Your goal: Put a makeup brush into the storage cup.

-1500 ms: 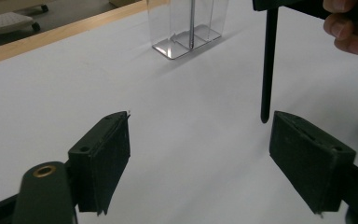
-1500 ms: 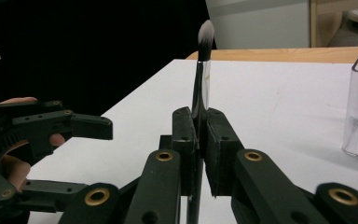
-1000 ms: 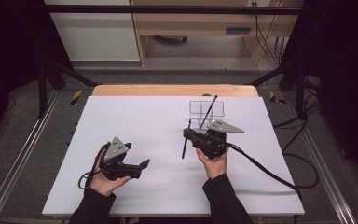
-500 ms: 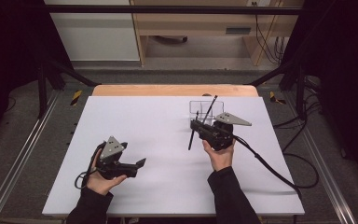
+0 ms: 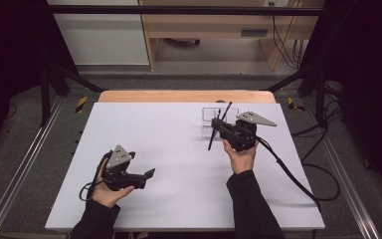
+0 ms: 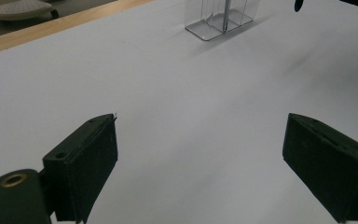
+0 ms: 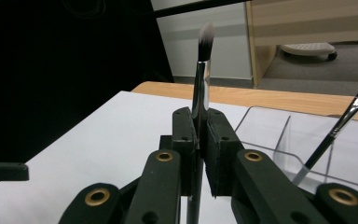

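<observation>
White worktop (image 5: 179, 149) carries one clear plastic compartment holder (image 5: 212, 115) near its far edge, one thin brush (image 7: 335, 130) inside. Right gripper (image 7: 199, 140) clamps one silver-ferruled makeup brush (image 7: 201, 74) beside it; left gripper (image 6: 200, 158) gapes, holding nothing.

Left gripper (image 5: 146, 175) rests low over the near left of the table, jaws wide apart, nothing between them. Right gripper (image 5: 218, 125) is raised at far right, jaws clamped together, forearm extended forward.
</observation>
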`<state>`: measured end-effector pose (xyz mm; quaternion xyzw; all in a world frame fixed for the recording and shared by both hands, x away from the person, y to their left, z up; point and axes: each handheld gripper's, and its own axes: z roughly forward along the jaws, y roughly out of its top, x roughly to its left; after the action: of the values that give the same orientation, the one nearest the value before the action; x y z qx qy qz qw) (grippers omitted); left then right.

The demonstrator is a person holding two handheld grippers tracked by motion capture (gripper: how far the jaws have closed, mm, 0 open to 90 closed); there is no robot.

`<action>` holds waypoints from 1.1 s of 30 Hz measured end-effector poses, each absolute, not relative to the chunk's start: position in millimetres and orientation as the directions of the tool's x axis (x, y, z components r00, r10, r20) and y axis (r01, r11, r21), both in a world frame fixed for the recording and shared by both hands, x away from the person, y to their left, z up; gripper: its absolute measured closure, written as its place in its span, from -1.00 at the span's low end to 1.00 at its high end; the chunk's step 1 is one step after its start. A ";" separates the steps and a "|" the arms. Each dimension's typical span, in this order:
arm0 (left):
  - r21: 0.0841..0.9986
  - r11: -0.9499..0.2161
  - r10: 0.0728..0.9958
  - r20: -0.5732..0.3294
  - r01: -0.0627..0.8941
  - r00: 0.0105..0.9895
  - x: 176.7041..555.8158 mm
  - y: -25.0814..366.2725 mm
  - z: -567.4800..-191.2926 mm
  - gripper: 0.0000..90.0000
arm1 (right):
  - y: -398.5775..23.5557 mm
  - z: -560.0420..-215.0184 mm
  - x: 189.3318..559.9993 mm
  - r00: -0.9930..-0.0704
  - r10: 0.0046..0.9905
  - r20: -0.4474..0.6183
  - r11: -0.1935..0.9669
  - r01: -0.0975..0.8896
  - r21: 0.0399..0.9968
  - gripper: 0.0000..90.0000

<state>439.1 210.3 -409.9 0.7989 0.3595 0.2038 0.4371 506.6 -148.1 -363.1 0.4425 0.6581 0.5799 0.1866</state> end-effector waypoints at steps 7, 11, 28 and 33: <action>0.844 -0.361 0.751 0.009 0.398 0.661 439.7 211.2 -410.0 -0.80 | -153.6 -355.9 514.2 -0.515 0.817 0.259 -0.074 0.352 0.933 0.87; 0.841 -0.365 0.749 0.012 0.398 0.663 439.9 211.0 -410.3 -0.80 | -156.0 -351.5 519.5 -0.500 0.829 0.249 -0.072 0.345 0.936 0.87; 0.839 -0.369 0.746 0.011 0.400 0.666 440.4 210.7 -410.7 -0.80 | -160.6 -343.1 537.2 -0.460 0.858 0.227 -0.075 0.327 0.942 0.87; 0.839 -0.369 0.746 0.009 0.400 0.666 440.5 211.1 -410.6 -0.80 | -161.5 -341.9 542.8 -0.445 0.868 0.221 -0.077 0.320 0.944 0.87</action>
<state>440.5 211.1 -410.6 0.8030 0.3568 0.1988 0.4341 542.8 -161.5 -341.9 0.4678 0.6348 0.5652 0.2423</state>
